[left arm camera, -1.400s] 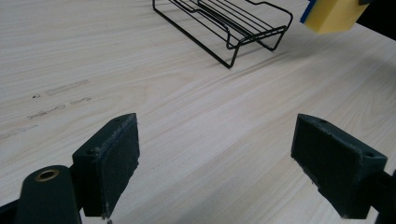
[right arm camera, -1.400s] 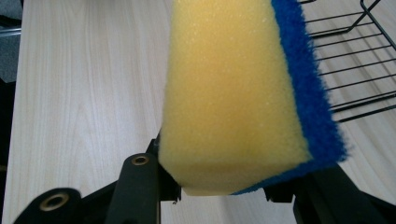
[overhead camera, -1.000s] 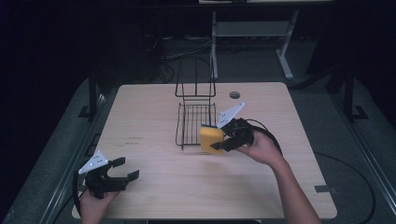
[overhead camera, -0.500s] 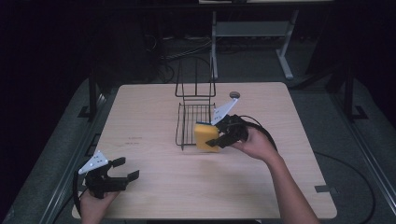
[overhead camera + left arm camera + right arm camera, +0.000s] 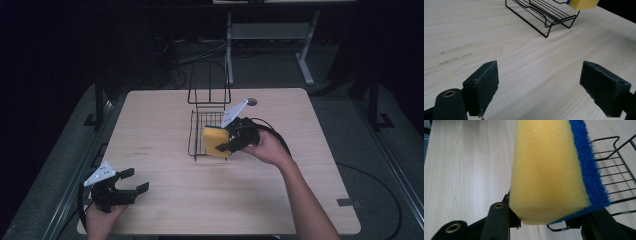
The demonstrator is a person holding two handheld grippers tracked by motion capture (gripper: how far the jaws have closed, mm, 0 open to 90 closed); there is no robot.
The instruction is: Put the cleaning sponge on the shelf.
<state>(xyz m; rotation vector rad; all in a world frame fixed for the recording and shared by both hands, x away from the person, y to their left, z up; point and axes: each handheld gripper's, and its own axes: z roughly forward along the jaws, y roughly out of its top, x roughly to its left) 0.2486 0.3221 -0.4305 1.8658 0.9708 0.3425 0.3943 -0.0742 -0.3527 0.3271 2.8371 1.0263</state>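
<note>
High view gives me one wire rack [image 5: 207, 131] on the table [image 5: 310, 165], one yellow sponge [image 5: 216, 141] and two tongs. My right tongs [image 5: 227, 142] are clamped on the sponge, held at the rack's near right corner. My left tongs [image 5: 131, 181], gaping wide with nothing between them, rest well apart from the rack at the table's near left edge.

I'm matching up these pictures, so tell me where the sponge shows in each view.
High view: sponge at centre, held over the rack.
Left gripper view: sponge at the top edge, right of centre, above the rack.
Right gripper view: sponge fills the centre, close up.
Shared landmark: the rack.
</note>
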